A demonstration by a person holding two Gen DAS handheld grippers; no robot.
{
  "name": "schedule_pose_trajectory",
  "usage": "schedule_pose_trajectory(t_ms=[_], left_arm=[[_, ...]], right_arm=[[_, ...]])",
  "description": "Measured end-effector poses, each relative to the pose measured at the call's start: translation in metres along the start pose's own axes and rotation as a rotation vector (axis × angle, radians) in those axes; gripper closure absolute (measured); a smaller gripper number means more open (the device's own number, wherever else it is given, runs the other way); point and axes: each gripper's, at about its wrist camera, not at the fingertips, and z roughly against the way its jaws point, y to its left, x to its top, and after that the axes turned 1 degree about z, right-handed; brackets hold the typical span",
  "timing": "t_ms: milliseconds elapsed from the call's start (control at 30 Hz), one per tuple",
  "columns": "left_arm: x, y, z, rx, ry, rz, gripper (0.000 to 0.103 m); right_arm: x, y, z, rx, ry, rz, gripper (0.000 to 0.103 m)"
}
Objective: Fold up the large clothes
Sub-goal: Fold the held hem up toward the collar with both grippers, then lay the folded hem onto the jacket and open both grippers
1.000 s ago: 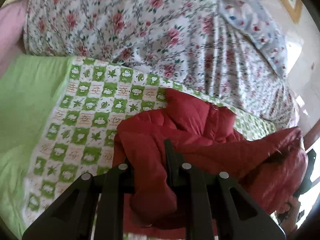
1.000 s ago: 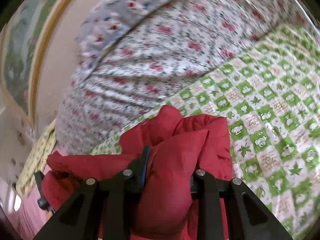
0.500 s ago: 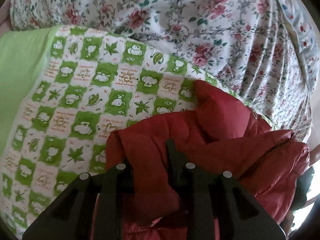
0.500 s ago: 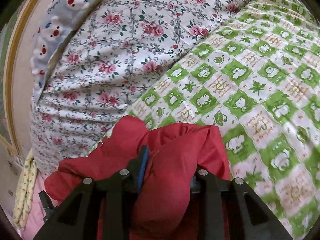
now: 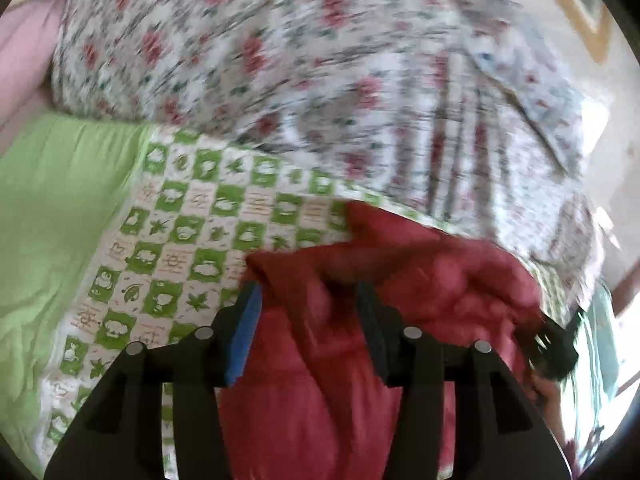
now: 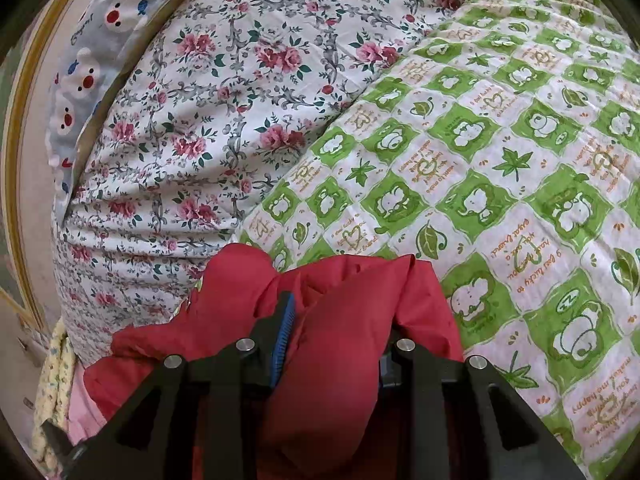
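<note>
A red padded jacket (image 5: pixel 420 280) lies bunched on a green-and-white checked quilt (image 5: pixel 180 240). My left gripper (image 5: pixel 308 304) stands open, its jaws wide apart with the red fabric lying loose between them. In the right wrist view the same jacket (image 6: pixel 348 320) bulges up between the fingers of my right gripper (image 6: pixel 340 332), which is shut on a thick fold of it. The right gripper's own fingertip on the right side is hidden under the fabric. The other gripper shows as a dark shape at the left wrist view's right edge (image 5: pixel 552 344).
A big floral duvet (image 6: pixel 240 80) is heaped behind the jacket. A plain green sheet (image 5: pixel 52 220) lies to the left. A grey bear-print pillow (image 6: pixel 88 52) and a wooden frame (image 6: pixel 16 120) sit at the far edge. The left view is motion-blurred.
My left gripper has opened and let go of the red jacket, and it has pulled back and tilted up. My right gripper keeps its hold and has moved lower toward the quilt.
</note>
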Motion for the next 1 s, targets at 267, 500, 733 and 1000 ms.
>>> schedule_pose_trajectory(t_ms=[267,500,733,1000], left_arm=[[-0.061,-0.083,-0.036,-0.061,0.139,-0.296,0.055],[-0.065,-0.078,-0.081,0.056,0.138,-0.271,0.055],[-0.060,-0.086,-0.094,0.117,0.116,-0.281,0.055],[-0.046,-0.066,-0.068,0.121,0.084,-0.244,0.055]], right_arm=[[0.007,0.033,-0.001,-0.111,0.029,0.123,0.065],[0.014,0.063,0.059,-0.032,0.014,0.163,0.045],[-0.059,0.129,0.090,-0.081,-0.044,0.593,0.024],[-0.063,0.104,-0.002,-0.232,0.168,0.656,0.024]])
